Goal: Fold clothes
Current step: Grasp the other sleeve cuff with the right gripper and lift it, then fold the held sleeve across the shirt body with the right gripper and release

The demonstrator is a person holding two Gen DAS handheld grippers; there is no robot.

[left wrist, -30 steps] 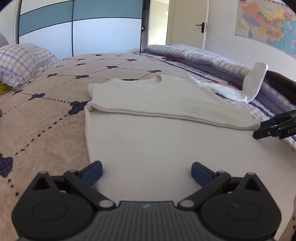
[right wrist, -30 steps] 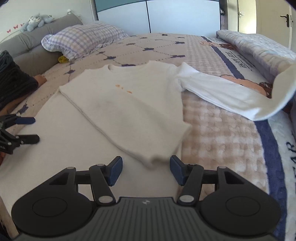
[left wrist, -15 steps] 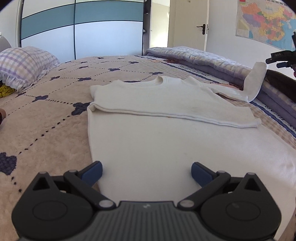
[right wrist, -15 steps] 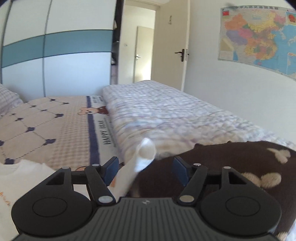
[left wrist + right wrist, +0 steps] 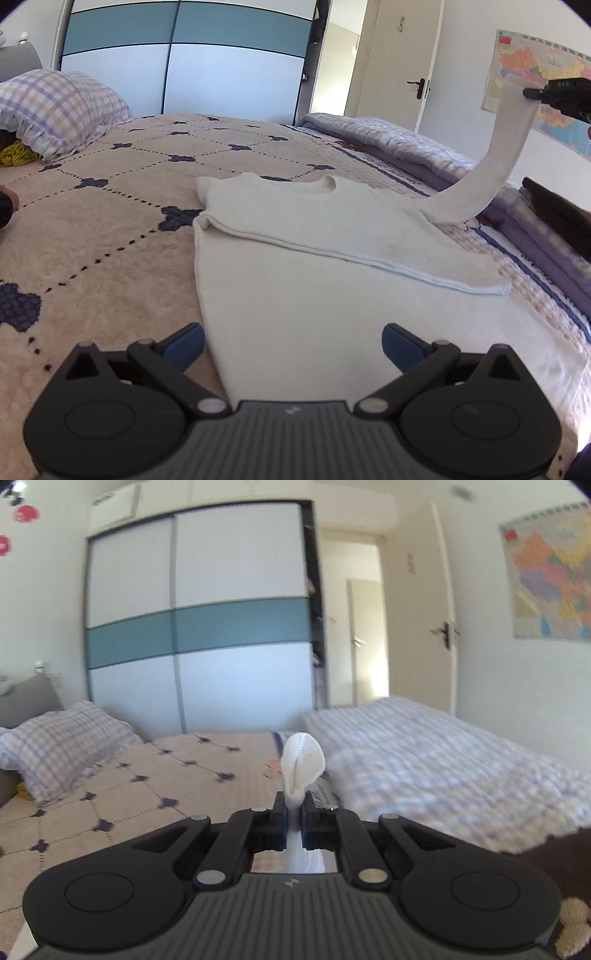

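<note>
While your right gripper (image 5: 294, 814) pinches the white knit sweater's (image 5: 332, 236) long sleeve cuff (image 5: 301, 762) aloft, carry it smoothly across the body, left gripper (image 5: 293, 347) spread empty.

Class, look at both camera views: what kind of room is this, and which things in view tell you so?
Most likely a home bedroom. A bed with a patterned cover fills the view, a checked pillow lies at its head, and a sliding-door wardrobe stands behind it.
</note>
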